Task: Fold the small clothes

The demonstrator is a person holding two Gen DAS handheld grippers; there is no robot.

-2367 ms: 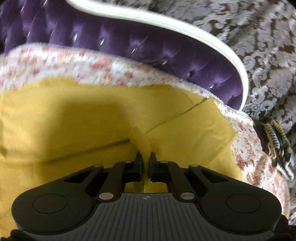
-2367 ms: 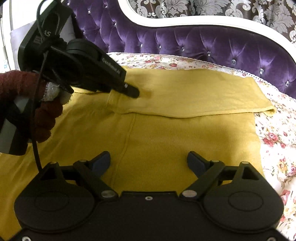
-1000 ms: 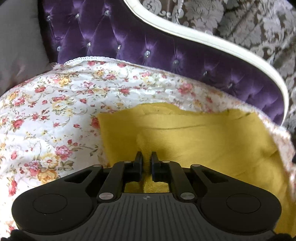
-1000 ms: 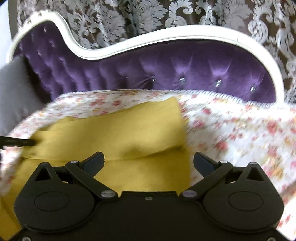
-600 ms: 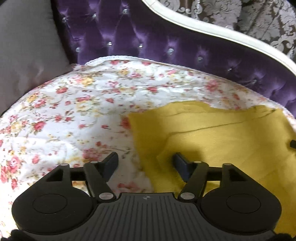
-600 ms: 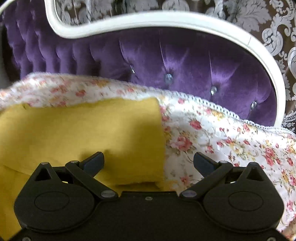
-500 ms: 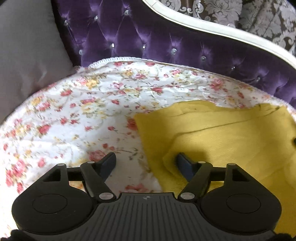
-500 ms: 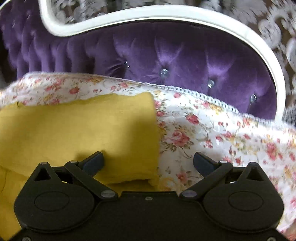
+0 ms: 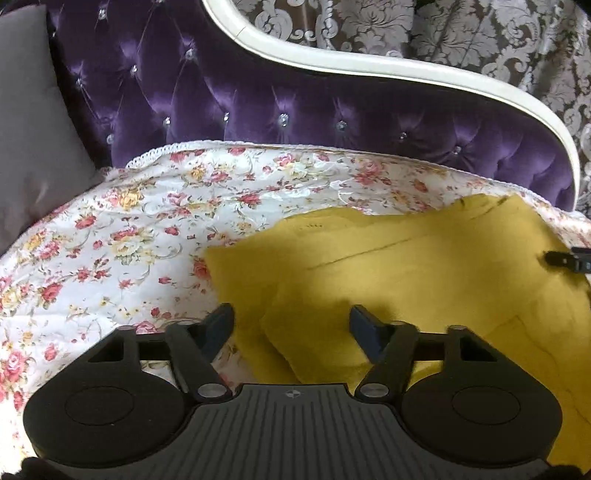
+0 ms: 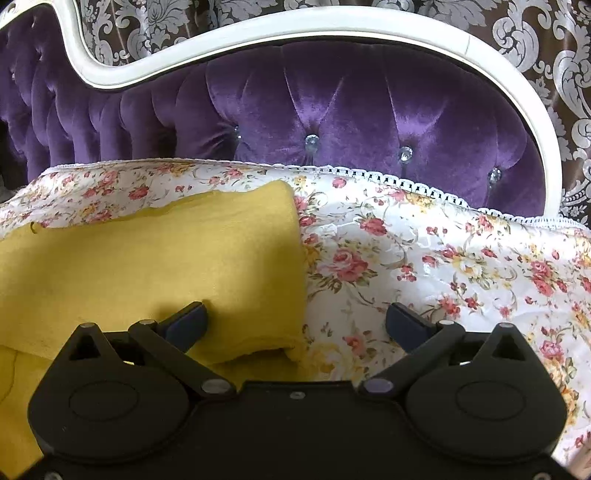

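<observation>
Released a second ago, the yellow garment [image 9: 424, 280] lies folded on the floral bedspread [image 9: 122, 240] — left gripper [image 9: 291, 325] closing over its corner, pads clear of cloth. Right gripper [image 10: 295, 321] stands wide over the opposite edge, its tip [image 9: 565, 258] cut off in the left view. No writing is legible.

1. The folded mustard-yellow knit garment [image 9: 424, 266] is one plain colour, with darker seam lines.
2. The quilted white bedspread [image 9: 122, 240] bears red, pink and yellow roses with pale green leaves; its edge has white lace trim.
3. The tufted purple velvet headboard [image 10: 351, 110] has clear crystal buttons and a cream-white curved frame.
4. The brown curtain [image 9: 461, 33], in the upper right of the frame, shows a silver-grey damask pattern.
5. The plain grey cushion [image 9: 33, 147] sits at the left edge.
</observation>
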